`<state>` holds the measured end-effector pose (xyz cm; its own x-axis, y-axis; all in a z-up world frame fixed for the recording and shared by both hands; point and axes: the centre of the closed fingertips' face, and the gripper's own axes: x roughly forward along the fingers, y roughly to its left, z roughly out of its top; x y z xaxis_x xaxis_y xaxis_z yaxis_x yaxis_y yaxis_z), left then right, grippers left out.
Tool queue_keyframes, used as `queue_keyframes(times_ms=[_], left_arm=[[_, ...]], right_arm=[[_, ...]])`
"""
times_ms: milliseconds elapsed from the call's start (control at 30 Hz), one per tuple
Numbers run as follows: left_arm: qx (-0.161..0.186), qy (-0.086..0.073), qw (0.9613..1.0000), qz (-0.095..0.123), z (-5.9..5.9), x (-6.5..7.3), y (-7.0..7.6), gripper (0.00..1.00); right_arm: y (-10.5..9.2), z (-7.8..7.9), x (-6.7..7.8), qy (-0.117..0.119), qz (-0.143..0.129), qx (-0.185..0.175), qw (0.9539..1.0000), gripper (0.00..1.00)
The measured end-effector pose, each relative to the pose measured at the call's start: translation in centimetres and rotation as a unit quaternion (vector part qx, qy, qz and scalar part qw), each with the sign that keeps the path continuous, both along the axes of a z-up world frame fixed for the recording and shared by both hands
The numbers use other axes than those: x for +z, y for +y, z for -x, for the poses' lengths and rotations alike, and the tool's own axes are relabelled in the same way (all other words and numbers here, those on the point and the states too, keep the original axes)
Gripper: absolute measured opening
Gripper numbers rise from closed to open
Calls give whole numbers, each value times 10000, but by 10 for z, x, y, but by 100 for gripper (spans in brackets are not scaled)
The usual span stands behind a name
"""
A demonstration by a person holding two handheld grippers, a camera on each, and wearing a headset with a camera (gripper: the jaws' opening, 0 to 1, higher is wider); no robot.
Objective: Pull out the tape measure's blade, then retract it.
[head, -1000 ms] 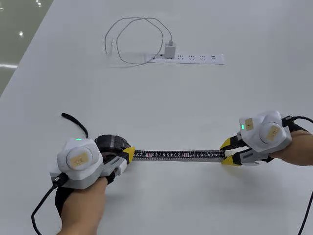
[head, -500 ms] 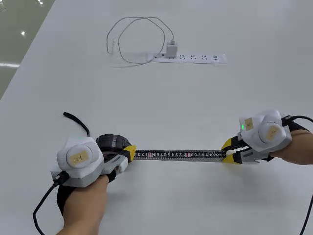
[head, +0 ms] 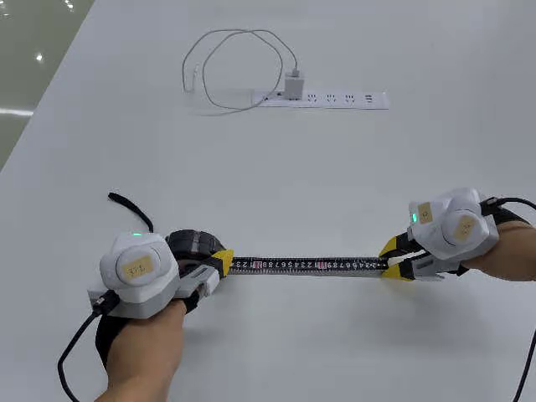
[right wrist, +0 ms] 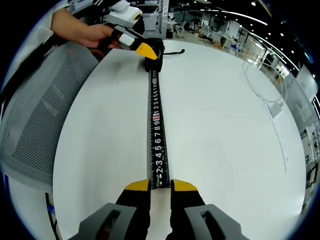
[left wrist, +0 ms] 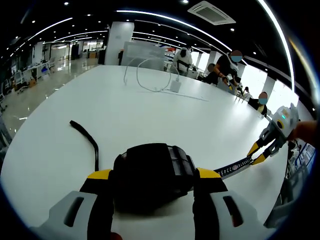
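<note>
**Holding the blade stretched between both grippers**

The left gripper [head: 216,266] has its yellow-tipped jaws clamped on the black tape measure case [head: 191,244], which sits on the white table [head: 335,176]. The right gripper [head: 392,260] is pinched shut on the free end of the blade [head: 306,265], at the low numerals. The blade lies flat and straight along the table between the two, printed side up. A black strap [head: 130,209] curves away from the case. Well beyond, a white power strip [head: 343,100] carries a charger [head: 292,85] with a looped white cable [head: 226,67].
</note>
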<state>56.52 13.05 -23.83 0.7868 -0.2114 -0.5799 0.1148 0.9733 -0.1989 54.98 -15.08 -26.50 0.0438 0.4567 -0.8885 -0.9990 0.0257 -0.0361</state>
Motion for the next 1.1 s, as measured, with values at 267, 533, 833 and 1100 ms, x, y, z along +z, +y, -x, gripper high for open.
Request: queue_keyframes(times_ms=[267,533,833,1100], left_arm=[[2,82,9999,-78,1,-1,1,58],[-4,97,9999,-47,1,-1,1,58],[3,104,9999,7,1,-2,1,58],[-1,103,9999,67,1,-2,1,58]], right_arm=[[0,-1,-1,39,13,9,10000,10],[0,-2,-1,7,40,8,10000,10],[10,-2,1,-9,-35,49,10000,10],[19,-2,2,9,-95,97,9999,10]])
